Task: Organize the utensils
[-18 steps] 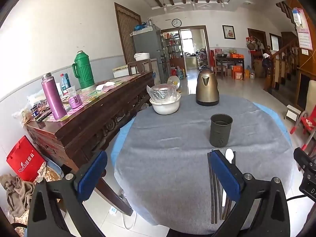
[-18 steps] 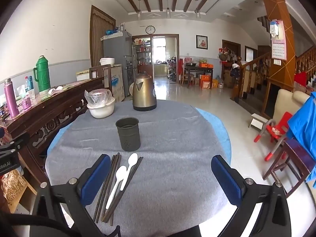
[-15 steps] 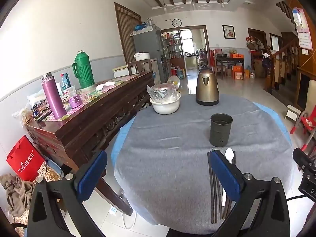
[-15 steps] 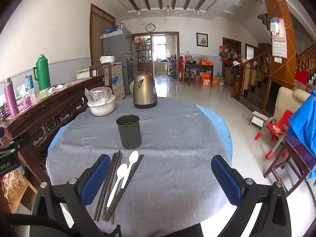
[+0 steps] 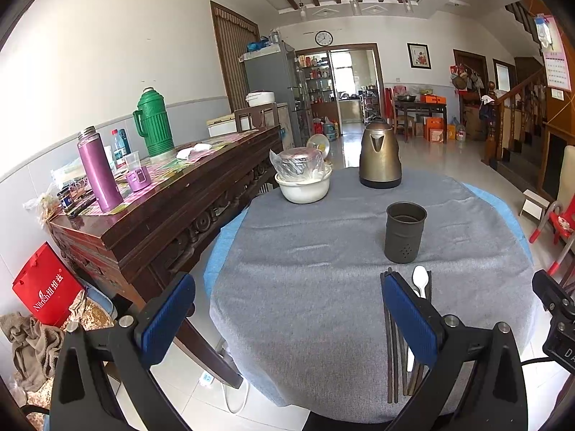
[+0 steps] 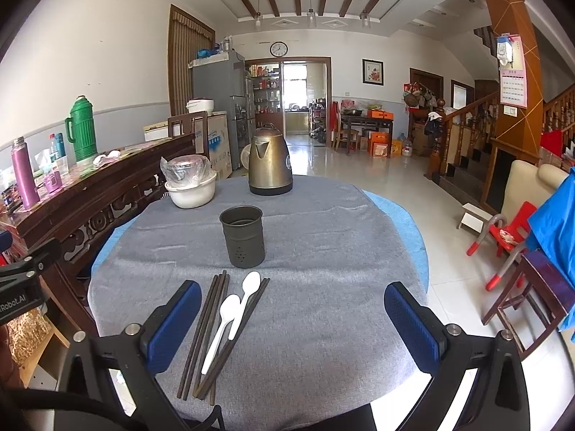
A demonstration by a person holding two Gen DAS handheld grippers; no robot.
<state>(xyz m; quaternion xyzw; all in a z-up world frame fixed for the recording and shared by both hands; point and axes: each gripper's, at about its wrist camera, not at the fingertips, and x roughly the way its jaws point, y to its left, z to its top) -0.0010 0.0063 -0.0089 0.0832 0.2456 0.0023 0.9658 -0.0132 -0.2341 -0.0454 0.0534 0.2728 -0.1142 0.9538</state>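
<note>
A dark metal utensil holder [image 6: 242, 237] stands upright and empty-looking on the grey round table [image 6: 323, 237]; it also shows in the left wrist view [image 5: 405, 232]. In front of it lie several dark chopsticks [image 6: 205, 330] and two white spoons [image 6: 248, 294]. In the left wrist view the chopsticks [image 5: 391, 344] and one spoon [image 5: 420, 279] lie partly behind my right finger. My left gripper [image 5: 287, 316] is open, above the table's near left edge. My right gripper [image 6: 293, 323] is open, just right of the utensils.
A brass kettle [image 6: 269, 167] and a white bowl with a wrapped pot [image 6: 190, 183] stand at the table's far side. A wooden sideboard [image 5: 161, 194] with flasks stands left. Red child chairs [image 6: 506, 237] and a stool stand right.
Both grippers have barely moved. The right wrist view has crept slightly toward the utensils. Both stay open.
</note>
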